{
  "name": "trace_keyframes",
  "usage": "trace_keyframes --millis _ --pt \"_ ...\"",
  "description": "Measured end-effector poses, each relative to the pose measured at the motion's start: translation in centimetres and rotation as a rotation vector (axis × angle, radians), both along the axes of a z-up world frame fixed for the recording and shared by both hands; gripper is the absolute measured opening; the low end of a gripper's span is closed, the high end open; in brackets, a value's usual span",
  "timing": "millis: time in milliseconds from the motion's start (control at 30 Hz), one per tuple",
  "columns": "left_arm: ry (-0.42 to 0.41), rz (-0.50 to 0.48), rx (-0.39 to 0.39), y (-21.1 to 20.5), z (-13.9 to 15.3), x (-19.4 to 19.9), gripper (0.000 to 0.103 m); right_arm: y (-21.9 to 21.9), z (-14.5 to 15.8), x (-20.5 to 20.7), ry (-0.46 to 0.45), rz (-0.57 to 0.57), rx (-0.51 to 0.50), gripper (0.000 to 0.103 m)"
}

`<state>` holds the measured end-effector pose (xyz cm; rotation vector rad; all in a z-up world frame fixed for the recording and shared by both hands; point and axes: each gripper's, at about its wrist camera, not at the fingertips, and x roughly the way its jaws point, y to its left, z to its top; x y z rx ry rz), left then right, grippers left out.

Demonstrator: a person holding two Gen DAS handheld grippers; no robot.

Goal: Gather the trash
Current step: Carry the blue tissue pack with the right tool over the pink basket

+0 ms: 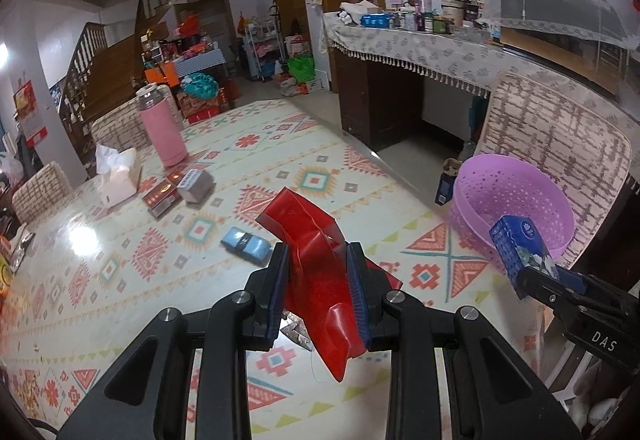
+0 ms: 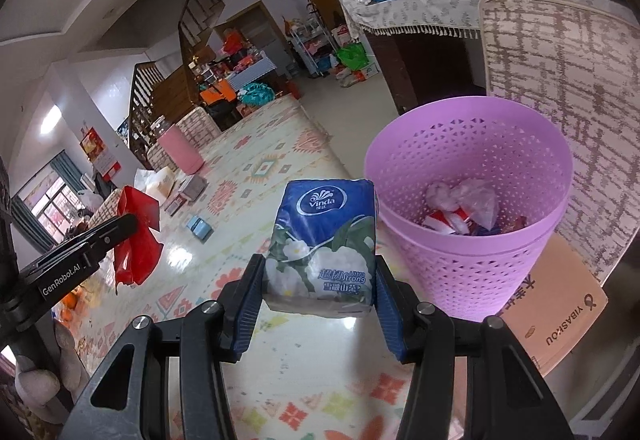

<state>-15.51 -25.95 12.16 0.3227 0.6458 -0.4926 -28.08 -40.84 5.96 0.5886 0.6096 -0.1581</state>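
Observation:
My left gripper (image 1: 318, 260) is shut on a crumpled red plastic wrapper (image 1: 316, 260) and holds it above the patterned table (image 1: 120, 272). My right gripper (image 2: 320, 272) is shut on a blue Vinda tissue pack (image 2: 326, 240), held just left of the purple perforated bin (image 2: 472, 224). The bin holds several wrappers and a crumpled clear bag. In the left wrist view the bin (image 1: 516, 207) stands at the table's right edge, with the right gripper (image 1: 536, 280) and tissue pack (image 1: 520, 244) at its near rim. The red wrapper (image 2: 136, 236) shows at left in the right wrist view.
On the table lie a small light-blue packet (image 1: 246, 244), a grey box (image 1: 194, 185), a red box (image 1: 162, 195), a white tissue box (image 1: 116, 175) and a pink bottle (image 1: 162, 127). A cardboard box (image 2: 556, 300) sits under the bin. A covered chair (image 1: 560, 143) stands behind it.

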Motion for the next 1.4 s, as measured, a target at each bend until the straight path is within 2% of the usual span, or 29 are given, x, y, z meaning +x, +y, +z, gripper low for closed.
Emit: trace_keyframes --millis 767,1133,1400 --pt "0.017 -0.106 0.028 -7.1 -0.3 -0.7 0.028 -5.7 0.1 -3.3 -0.007 -0.100 0.026 0.056" --pt "0.044 -0.134 0.040 -9.6 -0.9 -0.3 0.028 -7.8 -0.2 -3.3 -0.001 -0.130 0.039 0.056" --pt "0.039 -0.143 0.036 -11.0 -0.6 0.3 0.028 -8.7 0.4 -2.6 0.005 -0.130 0.009 0.056"
